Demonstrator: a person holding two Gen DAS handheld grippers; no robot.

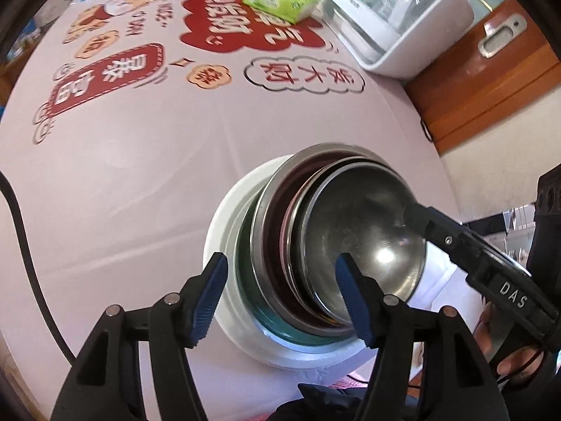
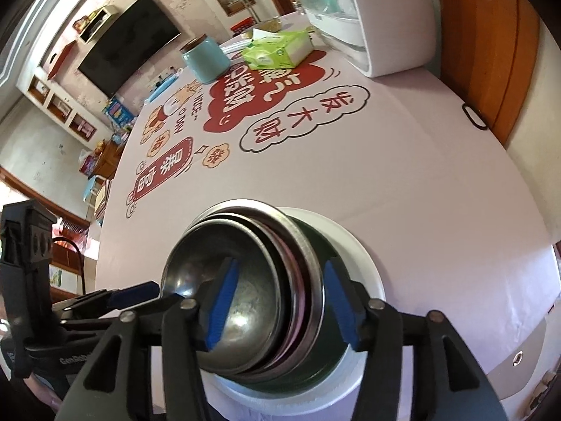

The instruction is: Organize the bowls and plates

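Fingers of the left gripper (image 1: 282, 301) stand fairly wide and grip nothing: the blue pads (image 1: 210, 298) sit apart, one over the white plate's rim, the other over the bowls' near side, and we see no pad pressing on either. On the right gripper (image 2: 282, 303) the spread is middling and the hold likewise empty; its left pad (image 2: 224, 301) hangs over the hollow of the top steel bowl (image 2: 231, 291), its right pad over the dark green bowl (image 2: 317, 242) outside the steel rims.

We judge that the stack has been set down and the step in hand is letting go cleanly. To do it well we should lift both pairs of fingers straight up and away from the rims, not sideways, since the nested bowls lean a little and a dragged pad could tip the top one or slide the pile off centre. The right pad inside the bowl needs the most care.

Outward from the fingers, the top steel bowl nests in a larger steel bowl (image 1: 277, 189), that one in the dark green bowl, and all rest on the white plate (image 1: 224, 217), which lies on the pink printed surface (image 1: 122, 175) near its close edge. Well beyond stand a green tissue pack (image 2: 277, 51), a pale blue jar (image 2: 205, 61) and a white appliance (image 1: 403, 24).
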